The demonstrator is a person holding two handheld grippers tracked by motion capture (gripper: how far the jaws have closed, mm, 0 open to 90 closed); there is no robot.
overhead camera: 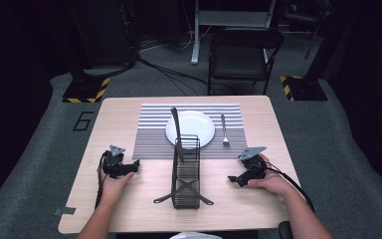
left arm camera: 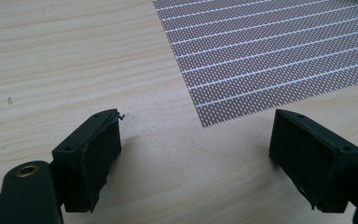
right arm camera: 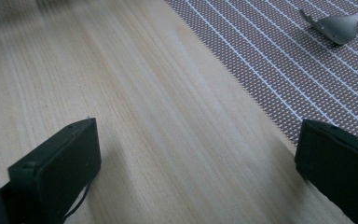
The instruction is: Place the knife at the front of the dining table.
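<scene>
A white plate [overhead camera: 205,135] lies on a striped grey placemat [overhead camera: 151,134] at the table's far middle. A fork [overhead camera: 224,130] rests on the mat to the plate's right, its head [right arm camera: 338,25] also in the right gripper view. A black wire cutlery rack [overhead camera: 186,172] stands in front of the plate with a dark knife [overhead camera: 177,132] upright in it. My left gripper [overhead camera: 133,167] rests on the wood left of the rack, jaws open and empty [left arm camera: 196,154]. My right gripper [overhead camera: 235,179] sits right of the rack, also open and empty [right arm camera: 196,158].
The wooden table [overhead camera: 124,112] has bare wood on both sides of the rack. A black folding chair [overhead camera: 243,55] stands beyond the far edge, with cables on the grey floor. The placemat corner [left arm camera: 205,122] lies just ahead of the left jaws.
</scene>
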